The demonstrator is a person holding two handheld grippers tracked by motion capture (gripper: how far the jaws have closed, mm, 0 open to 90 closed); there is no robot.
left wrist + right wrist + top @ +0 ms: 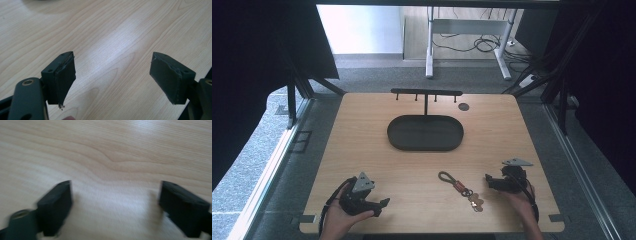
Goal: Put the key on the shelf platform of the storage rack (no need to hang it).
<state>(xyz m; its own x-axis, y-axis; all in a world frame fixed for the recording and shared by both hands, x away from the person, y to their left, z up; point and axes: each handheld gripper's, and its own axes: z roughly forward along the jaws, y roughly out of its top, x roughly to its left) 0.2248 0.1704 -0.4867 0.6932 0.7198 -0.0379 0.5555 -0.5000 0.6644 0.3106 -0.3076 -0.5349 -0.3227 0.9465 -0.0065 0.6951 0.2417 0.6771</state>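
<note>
**Inspection: both grippers idle at near edge, keychain unclaimed**

The wooden surface [362, 135] carried few items. Toward its far side sat a dark oval tray [398, 134], with a black T-shaped hook rack [426, 92] rising directly behind it; the pairing suggested a place for hanging or depositing small items. A small dark disc [463, 106] lay just beside the rack's right end.

The left gripper [382, 203] was held low at the near left corner, jaws spread and empty; its own view showed bare wood grain [112, 55] between them. The right gripper [487, 179] rested at the near right, pointing inward, likewise released with nothing between the jaws, though its view was blurred.

The keychain [461, 188], a looped strap with a reddish collar and small charms, lay flat between the two grippers, nearer the right one and apart from both. In my judgement, that gripper was positioned to take it.
</note>
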